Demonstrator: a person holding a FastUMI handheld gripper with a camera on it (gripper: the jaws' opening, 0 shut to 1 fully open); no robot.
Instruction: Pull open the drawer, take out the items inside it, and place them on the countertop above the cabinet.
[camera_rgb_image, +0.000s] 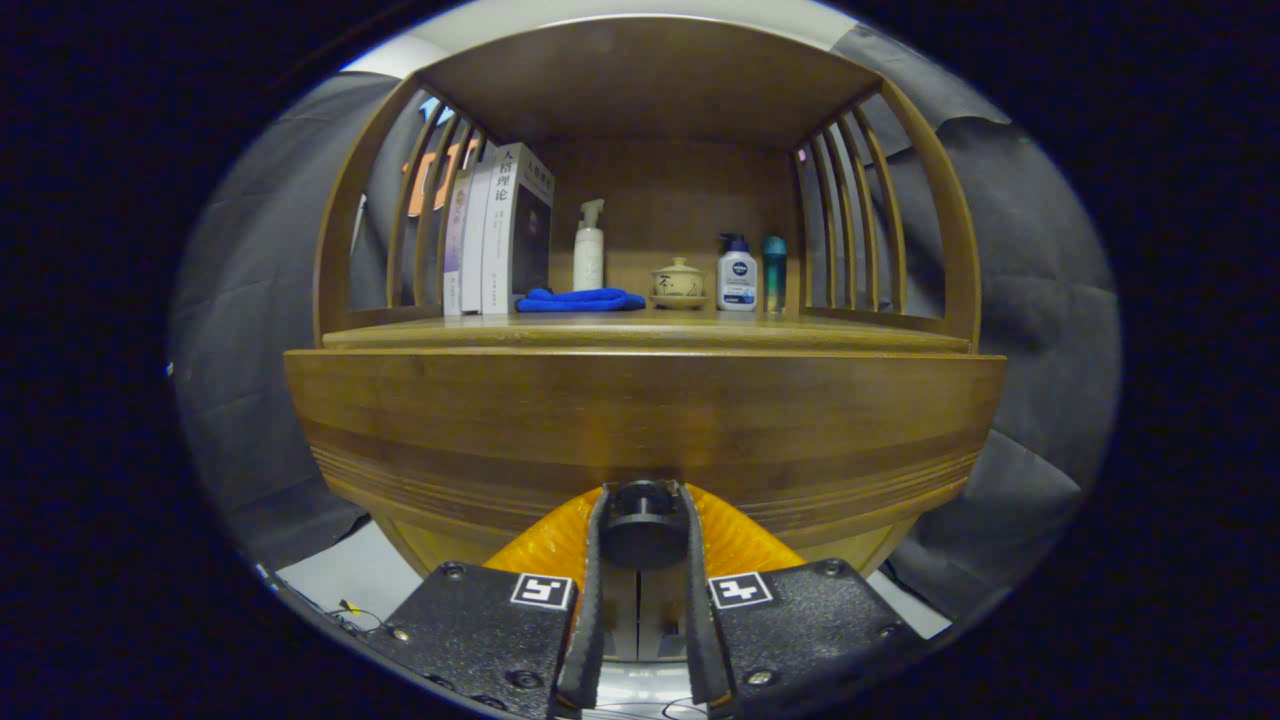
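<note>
Wooden cabinet (640, 420) fills the near scene; on its countertop (640, 332) sit books (495, 235), a blue cloth (580, 299) and bottles (737, 272). Gripper (641, 520) fingers clamp the drawer's dark round knob (641, 530).

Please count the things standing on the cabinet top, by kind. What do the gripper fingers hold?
Books: 3
Bottles: 3
Blue cloth: 1
Lidded cup on saucer: 1
Total: 8
The gripper is closed on the drawer knob.
</note>
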